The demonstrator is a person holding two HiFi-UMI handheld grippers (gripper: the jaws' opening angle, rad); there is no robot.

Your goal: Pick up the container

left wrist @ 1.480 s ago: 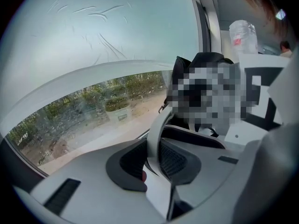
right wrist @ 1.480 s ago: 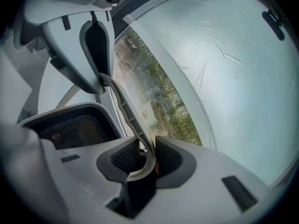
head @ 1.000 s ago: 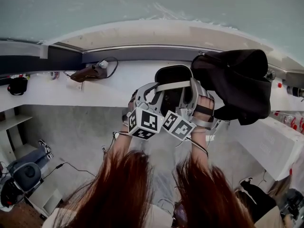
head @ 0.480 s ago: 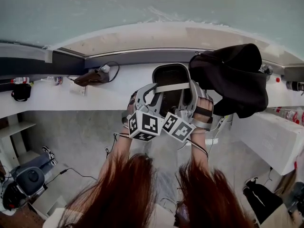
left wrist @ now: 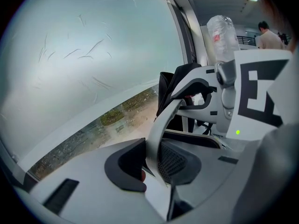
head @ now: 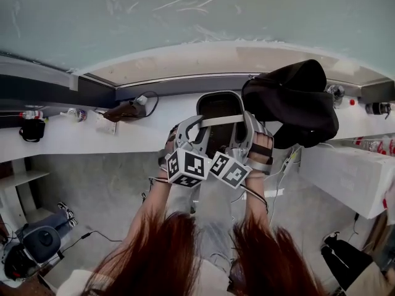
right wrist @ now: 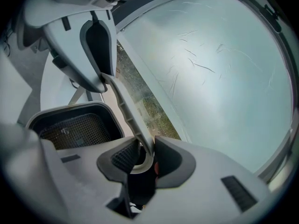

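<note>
A white counter runs beneath the window, ahead of both grippers. To the left of the left gripper, a brown object with a dark looped cable lies on it. Farther left sits a small black item. Just right of the right gripper, a black bag rests on it.
</note>
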